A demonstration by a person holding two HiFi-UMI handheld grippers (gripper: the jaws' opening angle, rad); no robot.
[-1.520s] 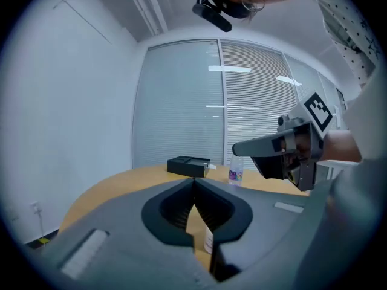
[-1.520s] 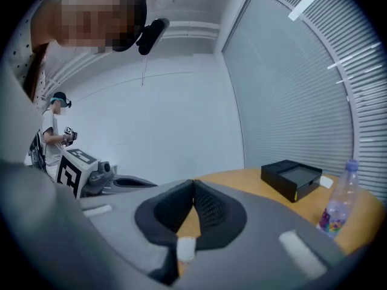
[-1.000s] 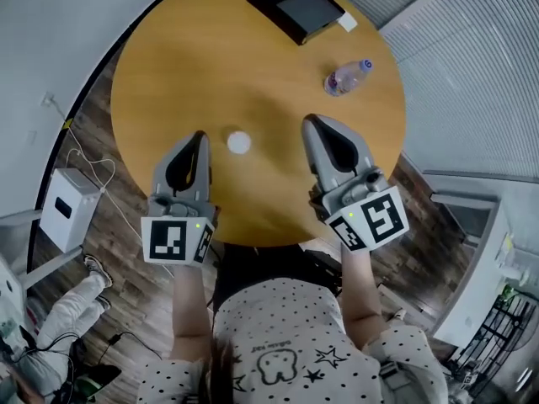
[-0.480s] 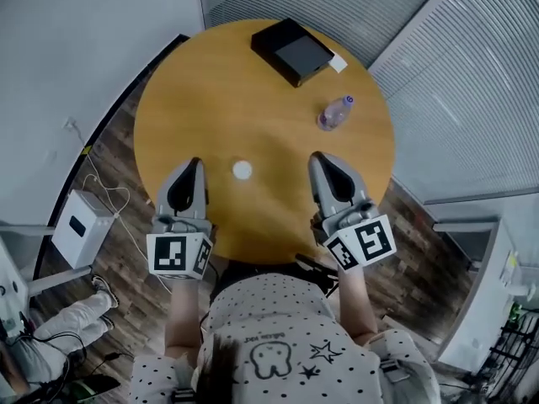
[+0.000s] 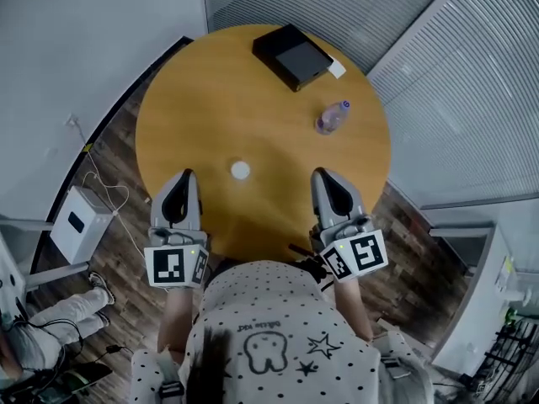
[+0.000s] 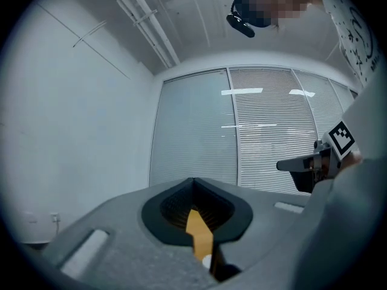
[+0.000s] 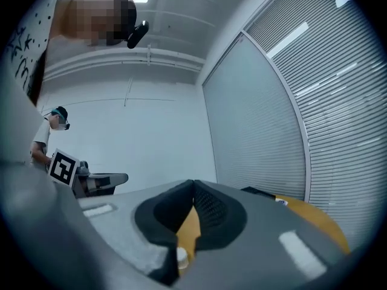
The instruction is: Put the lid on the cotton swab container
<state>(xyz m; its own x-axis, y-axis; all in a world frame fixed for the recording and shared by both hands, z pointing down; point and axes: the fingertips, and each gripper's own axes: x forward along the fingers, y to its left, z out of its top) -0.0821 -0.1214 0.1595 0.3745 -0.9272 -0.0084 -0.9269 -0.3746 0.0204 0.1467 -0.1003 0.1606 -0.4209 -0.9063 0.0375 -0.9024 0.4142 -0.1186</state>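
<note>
On table, person's side: cotton swab container (image 5: 240,171), small, white and round, is sitting on the wooden table (image 5: 194,99), between both grippers and touching neither.
Left gripper (image 5: 187,175): is hovering to the container's left, jaws pressed together on nothing.
Right gripper (image 5: 321,173): is hovering to its right, jaws together, empty.
Farther back: clear bottle (image 5: 332,118) is sitting mid-table; black box (image 5: 293,55) is resting near the far rim.

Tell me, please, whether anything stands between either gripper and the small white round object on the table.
Nothing visible does. The small white round object lies alone on the table, roughly between the tips of the left gripper and right gripper, both shut and empty. The bottle and black box sit beyond it.
</note>
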